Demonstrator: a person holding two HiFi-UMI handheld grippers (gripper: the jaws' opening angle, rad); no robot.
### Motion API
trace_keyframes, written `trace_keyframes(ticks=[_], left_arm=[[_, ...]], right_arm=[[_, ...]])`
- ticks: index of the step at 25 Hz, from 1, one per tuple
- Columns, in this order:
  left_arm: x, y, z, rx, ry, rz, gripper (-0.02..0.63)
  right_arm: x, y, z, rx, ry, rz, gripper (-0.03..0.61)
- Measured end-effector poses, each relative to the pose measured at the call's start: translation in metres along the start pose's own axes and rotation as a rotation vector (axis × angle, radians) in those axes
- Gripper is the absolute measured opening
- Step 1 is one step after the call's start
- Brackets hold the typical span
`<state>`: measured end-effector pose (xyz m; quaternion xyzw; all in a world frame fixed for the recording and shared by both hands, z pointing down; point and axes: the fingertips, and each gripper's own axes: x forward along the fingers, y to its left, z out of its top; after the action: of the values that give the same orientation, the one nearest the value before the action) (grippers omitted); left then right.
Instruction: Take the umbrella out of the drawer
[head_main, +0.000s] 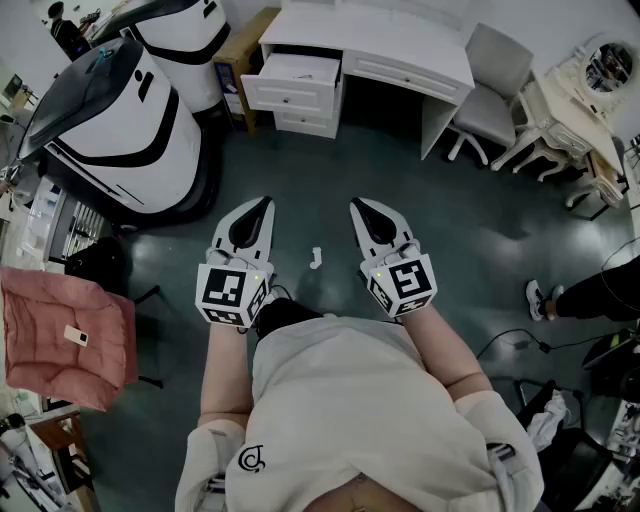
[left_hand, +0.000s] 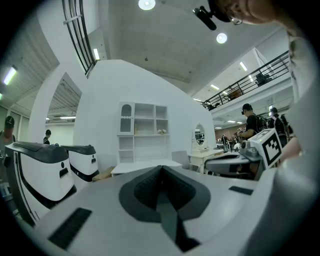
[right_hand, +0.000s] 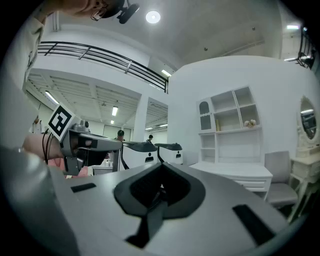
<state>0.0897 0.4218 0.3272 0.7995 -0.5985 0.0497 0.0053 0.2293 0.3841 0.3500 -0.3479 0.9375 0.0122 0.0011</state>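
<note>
Left hand-held gripper (head_main: 260, 208) and right hand-held gripper (head_main: 360, 208) are held level, side by side over the dark floor (head_main: 330, 170) at frame centre. Each has its jaws together with nothing between them. At upper centre-left, well apart from both, the drawer (head_main: 296, 72) stands pulled open in the white worktop (head_main: 400, 52); the umbrella cannot be made out

Inside of open drawer (head_main: 295, 68) too small to be made out, small white scrap (head_main: 316, 258) on floor (head_main: 480, 230) not identified, bystander's leg (head_main: 592, 292) cut off at right edge
</note>
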Motion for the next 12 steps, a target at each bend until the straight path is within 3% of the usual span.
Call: trace_keyframes(ticks=[12], left_arm=[[0.02, -0.004, -0.004, 0.0, 0.018, 0.001, 0.014]], right_arm=[[0.005, -0.016, -0.012, 0.05, 0.011, 0.012, 0.005]])
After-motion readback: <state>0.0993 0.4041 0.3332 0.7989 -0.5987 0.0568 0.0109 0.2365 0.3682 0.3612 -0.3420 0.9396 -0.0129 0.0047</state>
